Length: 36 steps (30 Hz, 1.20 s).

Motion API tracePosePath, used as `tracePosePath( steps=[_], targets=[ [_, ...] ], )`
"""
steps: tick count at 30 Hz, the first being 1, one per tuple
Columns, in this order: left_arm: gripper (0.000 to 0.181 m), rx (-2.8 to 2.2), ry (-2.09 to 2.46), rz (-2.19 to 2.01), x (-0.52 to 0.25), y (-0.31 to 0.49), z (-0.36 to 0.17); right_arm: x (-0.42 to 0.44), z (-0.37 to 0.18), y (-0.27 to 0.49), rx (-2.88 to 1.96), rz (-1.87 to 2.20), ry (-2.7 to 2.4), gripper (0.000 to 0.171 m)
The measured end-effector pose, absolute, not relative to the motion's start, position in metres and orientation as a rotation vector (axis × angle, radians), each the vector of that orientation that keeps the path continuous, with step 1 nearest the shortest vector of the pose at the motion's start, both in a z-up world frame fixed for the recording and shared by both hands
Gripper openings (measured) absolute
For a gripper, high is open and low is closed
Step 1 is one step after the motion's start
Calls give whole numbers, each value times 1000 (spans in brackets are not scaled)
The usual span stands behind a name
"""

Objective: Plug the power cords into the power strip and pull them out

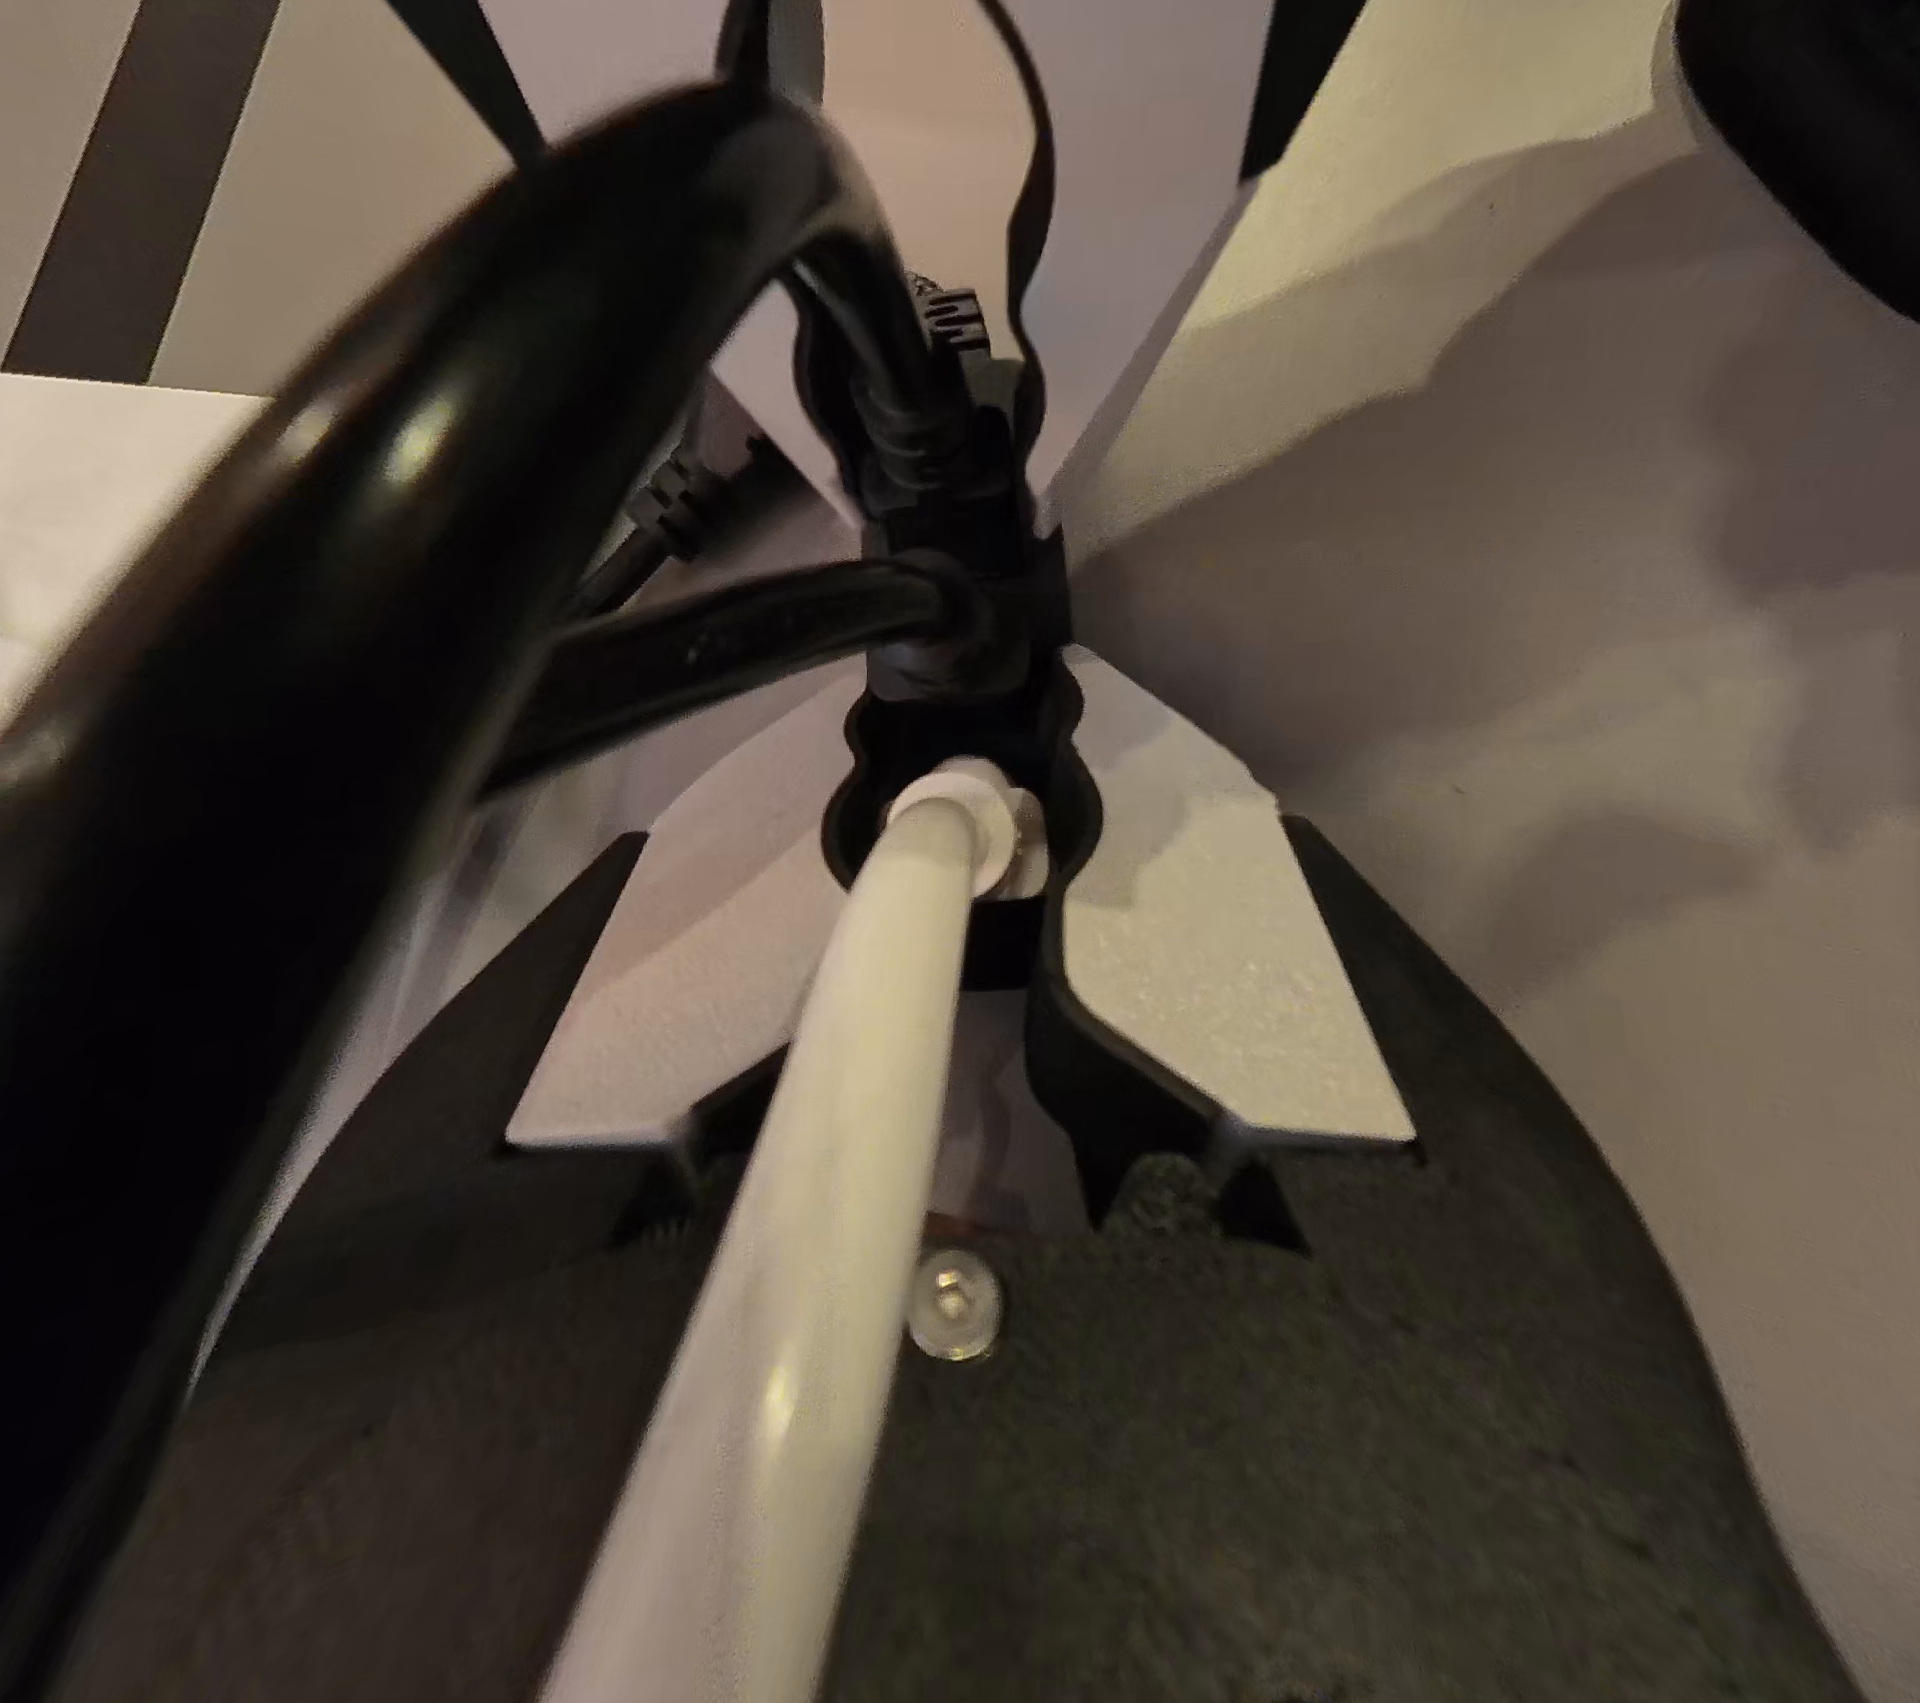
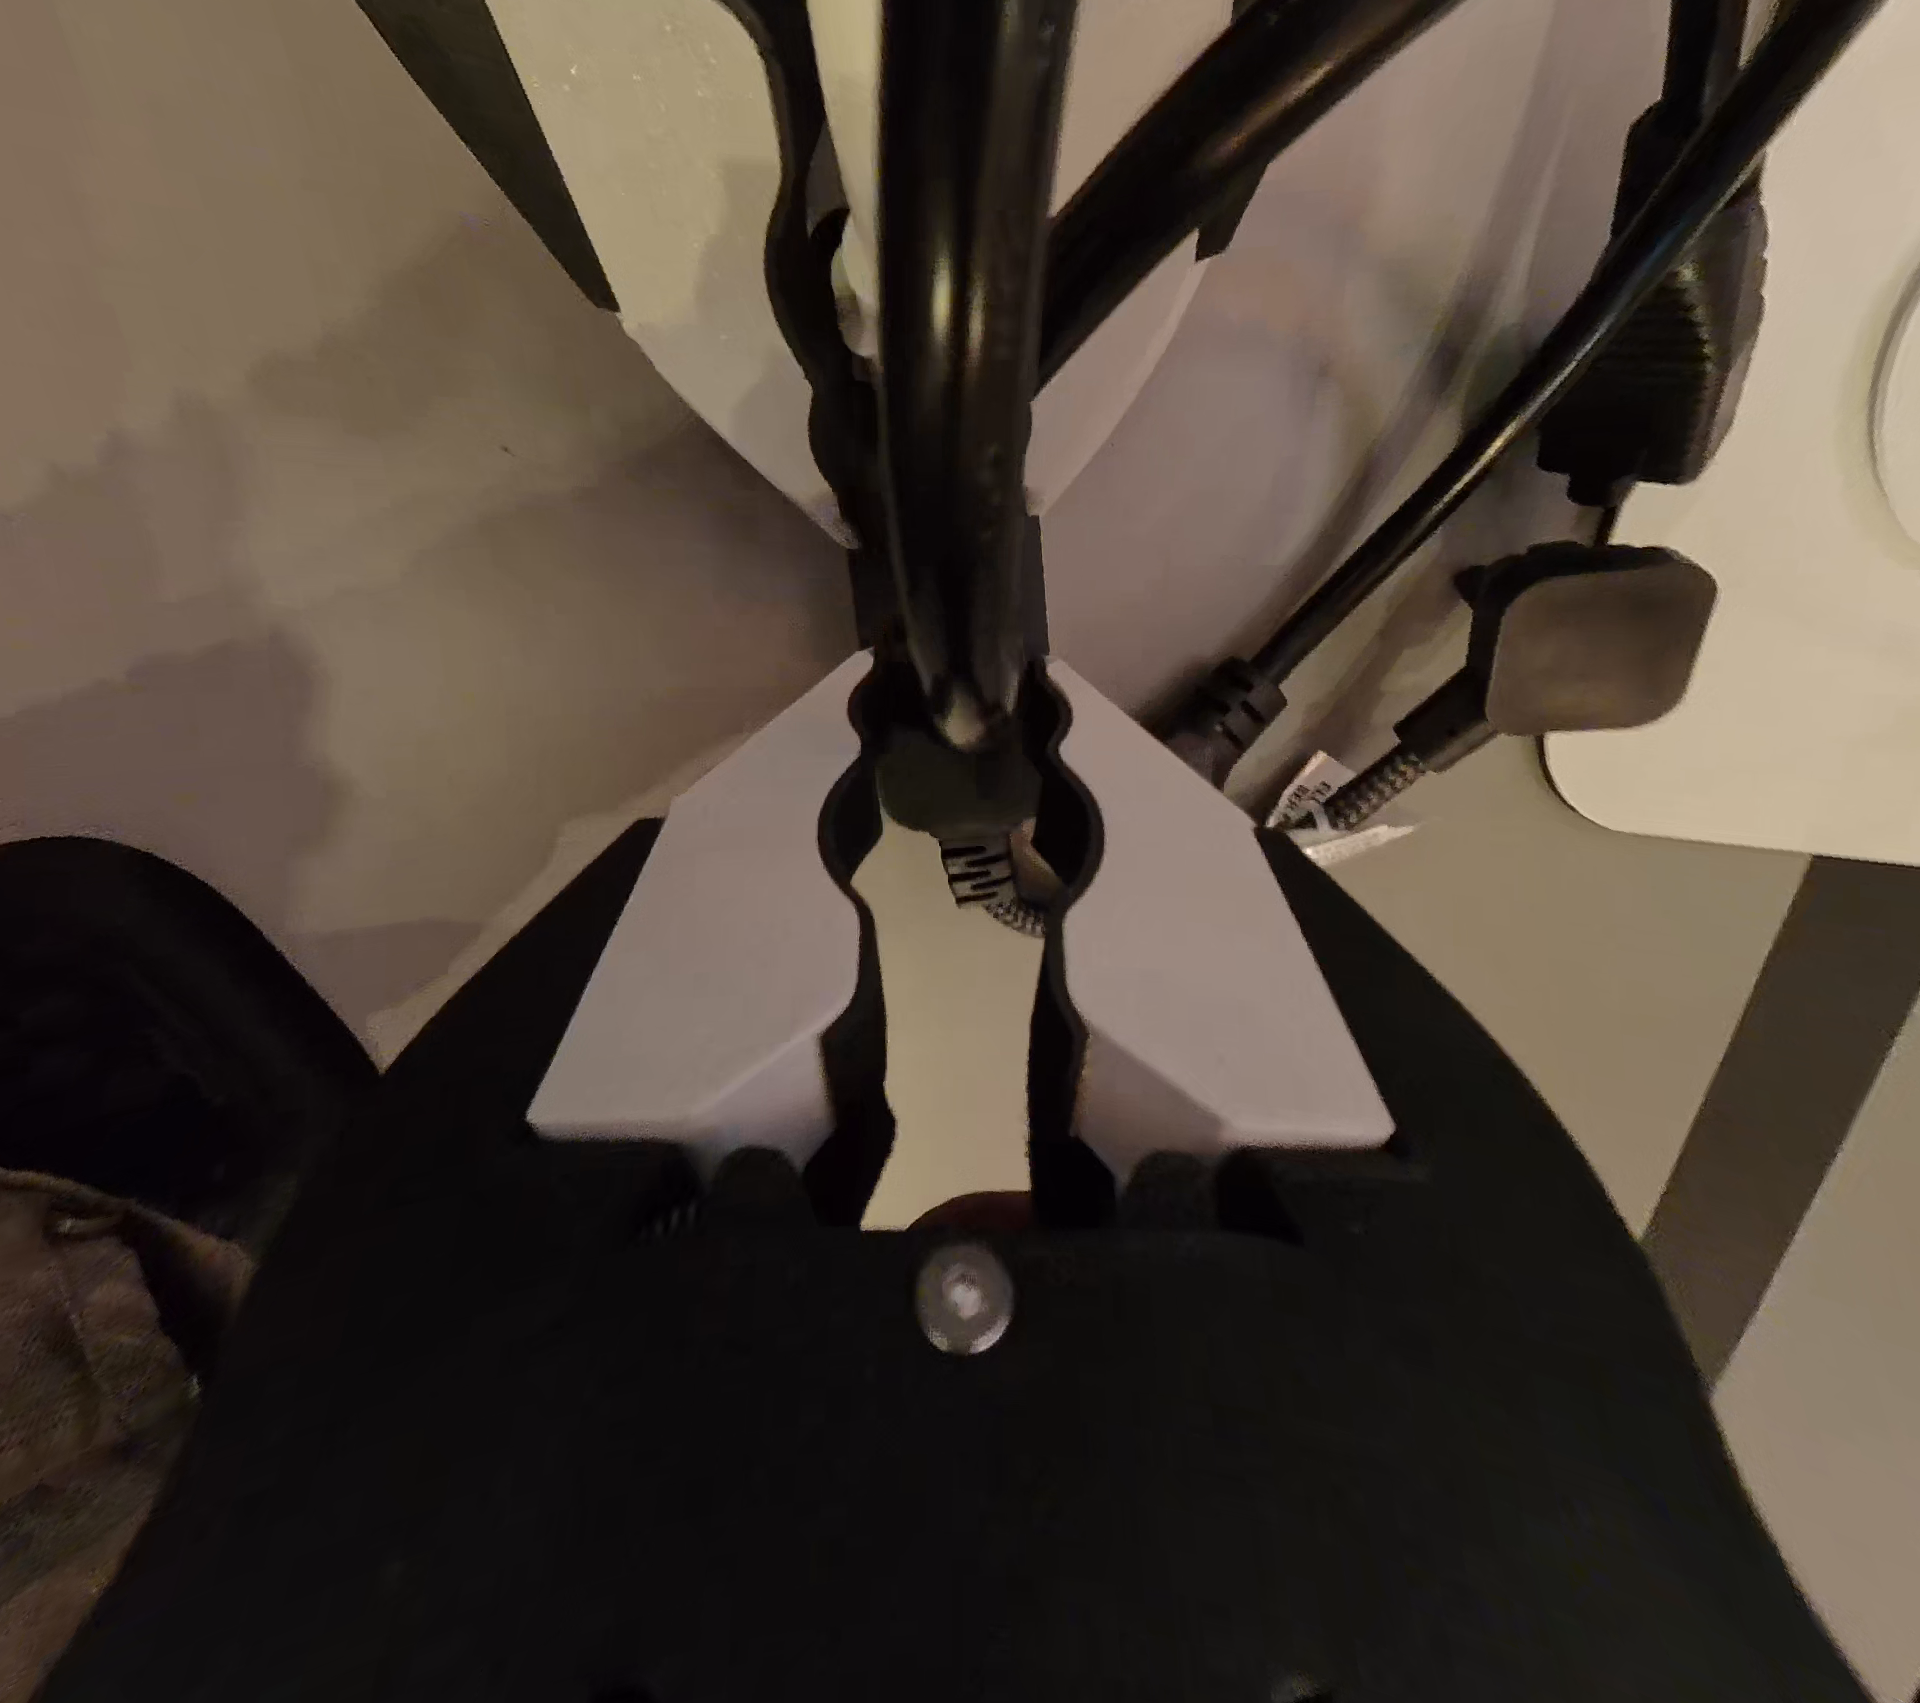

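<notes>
The thick white round cord [image 1: 831,1082] is lying between the fingers of the left hand-held gripper [image 1: 961,822], which is closing tightly on its white end collar; the strip body itself I cannot make out for sure. Facing it, the right hand-held gripper [image 2: 961,780] is clamping narrowly on the black rubber end [image 2: 951,775] of a thick glossy black power cord [image 2: 971,251], and this cord is rising up and away in the right wrist view. The two tools are meeting tip to tip just above the pale surface [image 2: 312,510] — so the black end and the white end are standing very near to each other, but whether they are joined or apart, the pictures are not showing.

To the side, a black angled plug [image 2: 1600,656] with a braided cable and a thinner black cord [image 2: 1507,448] are resting loose near a white rounded plate [image 2: 1766,780].

I judge the task is being somewhere in the middle — one cord in hand, the others probably still waiting.
</notes>
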<state>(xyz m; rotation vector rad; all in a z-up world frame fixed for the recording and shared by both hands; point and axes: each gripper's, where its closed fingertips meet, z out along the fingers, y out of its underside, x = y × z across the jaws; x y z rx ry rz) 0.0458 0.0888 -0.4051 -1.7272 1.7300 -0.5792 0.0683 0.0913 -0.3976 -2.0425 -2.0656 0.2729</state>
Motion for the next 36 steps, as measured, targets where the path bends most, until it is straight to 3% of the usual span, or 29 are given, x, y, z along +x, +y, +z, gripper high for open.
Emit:
tracePosePath(
  steps=[18,36],
  targets=[
    [27,-1694,1719,-616,48,87,-405,63,-404,87,-2000,421,-2144,24],
    [28,-1667,1717,-571,50,86,-403,67,-403,85,-1779,130,-2176,22]
  ],
)
